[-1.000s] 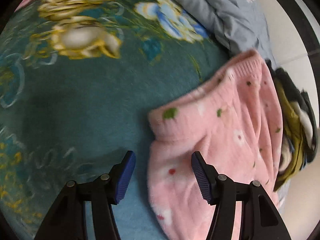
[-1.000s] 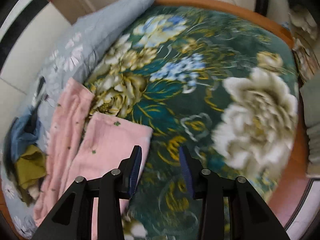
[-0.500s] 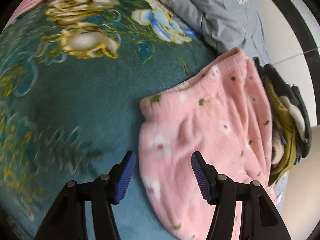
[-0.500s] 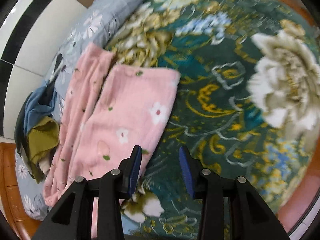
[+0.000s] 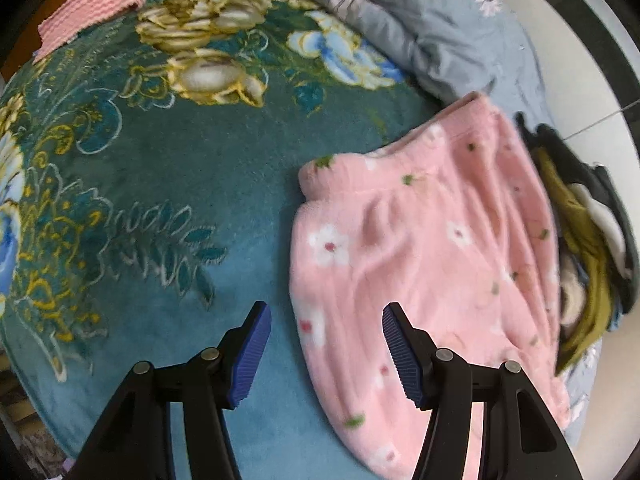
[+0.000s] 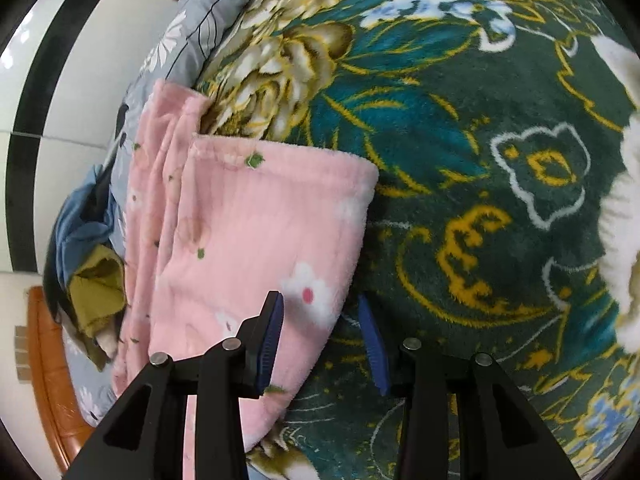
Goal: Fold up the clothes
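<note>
My left hand-held gripper (image 5: 326, 350) hangs released over the bed, its ribbed blue pads standing wide with nothing between them; one pad is over the blanket (image 5: 160, 184), the other over the edge of the pink pants (image 5: 432, 248). The pants are thick fleece, soft and fuzzy, printed with small white flowers and green specks, folded into a long slab with a gathered waistband at the end nearest the blanket's middle. They lie toward the side of the bed that runs along the white wall, partly on the plush dark-teal blanket with its large cream, gold and blue flowers, partly on the smooth grey quilt (image 5: 432, 28) with daisy prints. Just beyond them, at the bed's wall-side edge, sits a crumpled heap of clothes (image 5: 580, 248) in olive, blue, black and white. A ribbed pink knit piece (image 5: 92, 4) lies at the far edge of the blanket. My right hand-held gripper (image 6: 320, 336) is also unclenched, its pads straddling the pants' long edge without pressing it, one pad above the fleece and one above the blanket. The bed's orange wooden frame (image 6: 48, 364) shows at the corner. I can read no labels or writing anywhere.
</note>
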Tool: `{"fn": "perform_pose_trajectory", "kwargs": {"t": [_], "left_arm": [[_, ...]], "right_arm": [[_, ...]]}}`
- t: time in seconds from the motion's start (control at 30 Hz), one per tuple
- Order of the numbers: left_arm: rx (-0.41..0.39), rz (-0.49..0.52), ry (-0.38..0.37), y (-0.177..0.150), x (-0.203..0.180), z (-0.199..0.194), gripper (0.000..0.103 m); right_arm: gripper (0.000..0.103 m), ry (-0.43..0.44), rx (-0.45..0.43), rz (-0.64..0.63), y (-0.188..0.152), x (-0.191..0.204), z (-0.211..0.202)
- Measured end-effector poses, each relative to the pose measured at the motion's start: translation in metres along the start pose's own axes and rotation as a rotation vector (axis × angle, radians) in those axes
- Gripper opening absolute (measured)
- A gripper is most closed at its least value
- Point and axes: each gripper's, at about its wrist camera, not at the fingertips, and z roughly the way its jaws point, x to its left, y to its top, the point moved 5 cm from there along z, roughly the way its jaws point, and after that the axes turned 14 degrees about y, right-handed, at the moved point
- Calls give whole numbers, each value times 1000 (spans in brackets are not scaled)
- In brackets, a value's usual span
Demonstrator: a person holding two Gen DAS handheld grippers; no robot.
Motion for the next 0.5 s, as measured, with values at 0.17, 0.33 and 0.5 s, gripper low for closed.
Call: {"fn": "perform_pose_trajectory", "kwargs": {"t": [0.17, 0.33, 0.5], "left_arm": [[40, -37, -33, 30, -7, 26, 62], [81, -25, -66, 37, -21, 42, 27], [59, -122, -111, 37, -10, 31, 4]], "right_arm": [[40, -20, -77, 41, -10, 2, -3], [33, -48, -135, 142, -19, 1, 0], [3, 11, -107, 201, -20, 21, 12]]}}
